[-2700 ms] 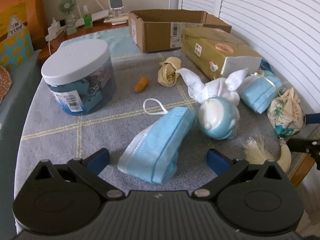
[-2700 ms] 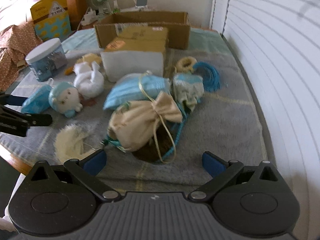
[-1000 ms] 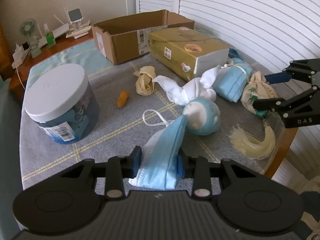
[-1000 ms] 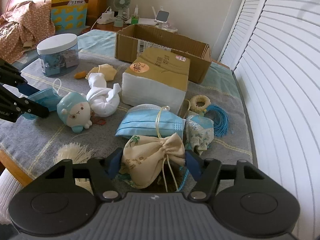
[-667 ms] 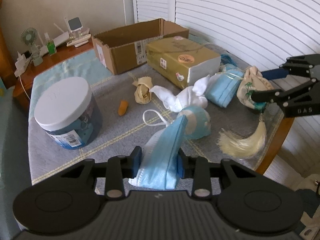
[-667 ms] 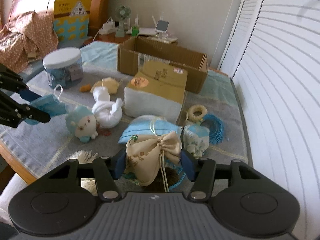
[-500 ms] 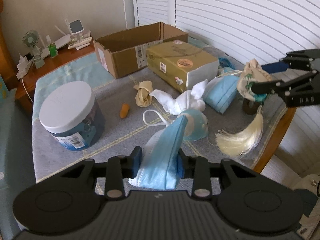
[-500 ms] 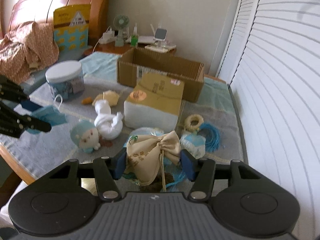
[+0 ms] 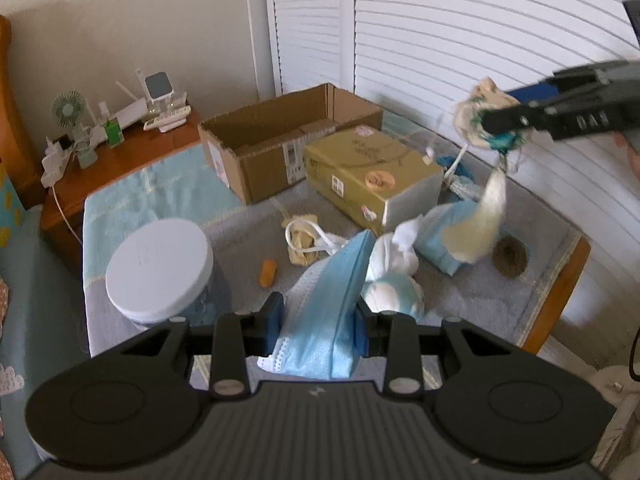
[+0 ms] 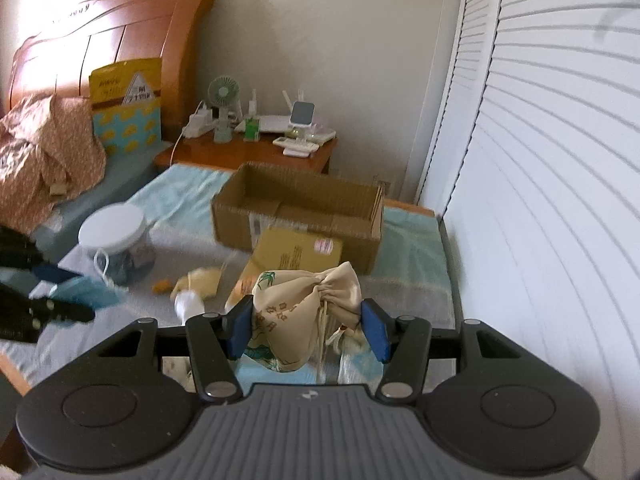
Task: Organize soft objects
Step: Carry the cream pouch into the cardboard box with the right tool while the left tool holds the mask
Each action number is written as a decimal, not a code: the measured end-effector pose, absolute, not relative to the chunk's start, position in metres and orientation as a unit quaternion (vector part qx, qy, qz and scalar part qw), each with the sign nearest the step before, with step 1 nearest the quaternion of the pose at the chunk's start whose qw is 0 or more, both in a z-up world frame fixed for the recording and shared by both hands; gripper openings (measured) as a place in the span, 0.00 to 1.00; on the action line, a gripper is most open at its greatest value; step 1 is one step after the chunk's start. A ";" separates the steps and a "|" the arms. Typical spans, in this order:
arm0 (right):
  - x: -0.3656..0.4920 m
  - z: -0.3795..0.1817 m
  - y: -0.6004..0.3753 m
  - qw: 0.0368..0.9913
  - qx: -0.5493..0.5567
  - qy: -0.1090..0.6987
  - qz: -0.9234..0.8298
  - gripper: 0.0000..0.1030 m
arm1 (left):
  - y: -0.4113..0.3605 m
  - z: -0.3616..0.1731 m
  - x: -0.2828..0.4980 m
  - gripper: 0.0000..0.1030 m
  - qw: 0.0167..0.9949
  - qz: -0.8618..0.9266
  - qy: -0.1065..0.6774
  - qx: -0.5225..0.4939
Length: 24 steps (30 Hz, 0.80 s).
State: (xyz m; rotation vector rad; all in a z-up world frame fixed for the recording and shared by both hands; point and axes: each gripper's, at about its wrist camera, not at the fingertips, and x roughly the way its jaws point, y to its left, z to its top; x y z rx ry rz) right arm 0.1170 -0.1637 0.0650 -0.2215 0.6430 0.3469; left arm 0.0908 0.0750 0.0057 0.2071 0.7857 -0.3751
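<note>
The left gripper (image 9: 320, 322) clamps a folded blue face mask (image 9: 334, 300), its long axis pointing away toward the open, empty cardboard box (image 9: 280, 140). The right gripper (image 10: 306, 330) squeezes a cream drawstring pouch (image 10: 304, 312), neck tilted upper right, above the table (image 9: 560, 276).

Both grippers are up off the table now: the left gripper (image 9: 320, 326) carries the blue face mask (image 9: 332, 312) clear of the grey cloth (image 9: 472, 296), and the right gripper (image 10: 307, 330) hoists the drawstring pouch (image 10: 304, 312), its pale tassel (image 9: 478, 224) dangling free.
</note>
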 end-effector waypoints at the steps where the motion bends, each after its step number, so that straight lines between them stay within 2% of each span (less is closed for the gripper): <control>1: 0.122 0.068 -0.162 0.929 -0.108 0.312 0.169 0.60 | 0.075 0.007 0.093 0.33 0.902 -0.182 0.378 0.100; 14: 0.219 0.103 -0.139 0.936 -0.083 0.299 0.167 0.60 | 0.077 0.018 0.122 0.33 0.908 -0.184 0.362 0.104; 24: 0.310 0.105 -0.114 0.933 -0.042 0.323 0.154 0.60 | 0.079 0.019 0.138 0.33 0.911 -0.177 0.359 0.096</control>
